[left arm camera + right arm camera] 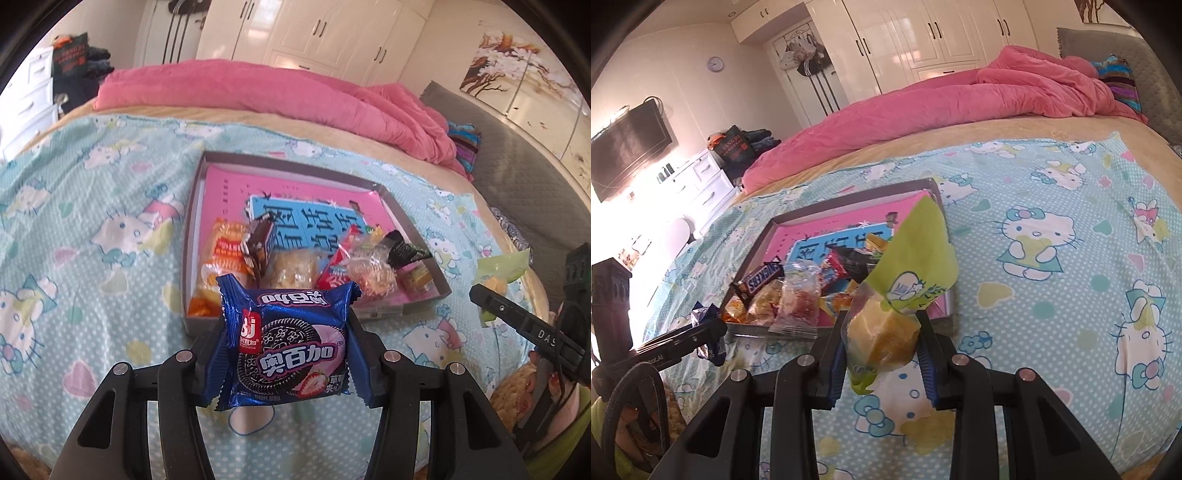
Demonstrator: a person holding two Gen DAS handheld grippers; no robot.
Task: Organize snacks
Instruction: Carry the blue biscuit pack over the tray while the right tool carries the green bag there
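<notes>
Your left gripper (286, 354) has its fingers pinching a blue cookie packet (290, 347), upright between the pads, clear of the bed (92, 221); your right gripper (882, 354) has its fingers clamped on a green-wrapped cake packet (905, 295), its top flaring above them; beyond both sets of fingers lies the grey tray (192, 229), snacks (295, 266) heaped at its near end.
</notes>
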